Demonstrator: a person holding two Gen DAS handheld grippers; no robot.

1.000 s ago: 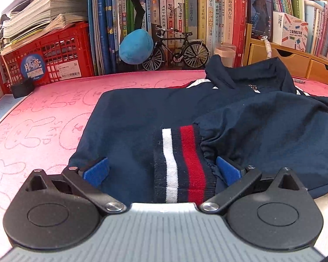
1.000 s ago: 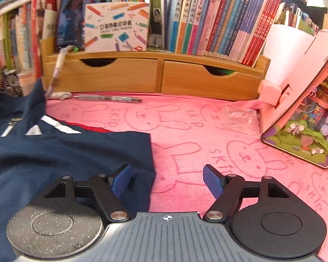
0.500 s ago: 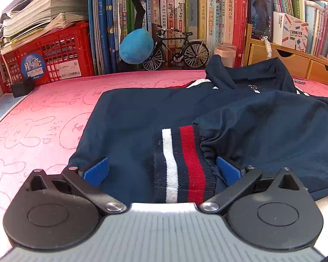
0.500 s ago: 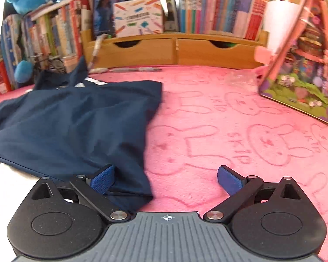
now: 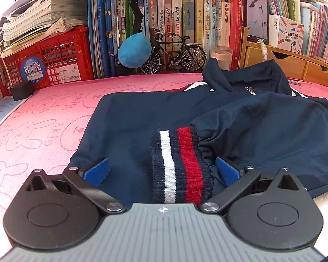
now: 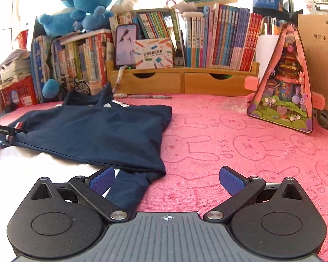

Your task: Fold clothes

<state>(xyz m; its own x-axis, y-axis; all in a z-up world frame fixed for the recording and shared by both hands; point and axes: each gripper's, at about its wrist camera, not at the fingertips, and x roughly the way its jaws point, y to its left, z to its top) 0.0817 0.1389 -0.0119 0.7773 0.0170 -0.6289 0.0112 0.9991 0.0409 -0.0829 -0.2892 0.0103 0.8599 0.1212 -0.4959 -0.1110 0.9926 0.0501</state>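
Left tongs (image 5: 161, 171): wide apart, low over the jacket, the striped cuff (image 5: 181, 163) lying between the blue pads untouched.
Jacket (image 5: 155, 118): navy, spread on the pink mat (image 5: 39, 128) covering the counter, one sleeve folded across its body, collar towards the books (image 5: 181, 19).
Right tongs (image 6: 167, 179): wide apart, gripping nothing; the left pad sits over the jacket's near corner, the right pad over bare mat.
Far right: triangular toy box (image 6: 284, 87) standing on the mat.

Bright daylight, window glare, fisheye-warped edges
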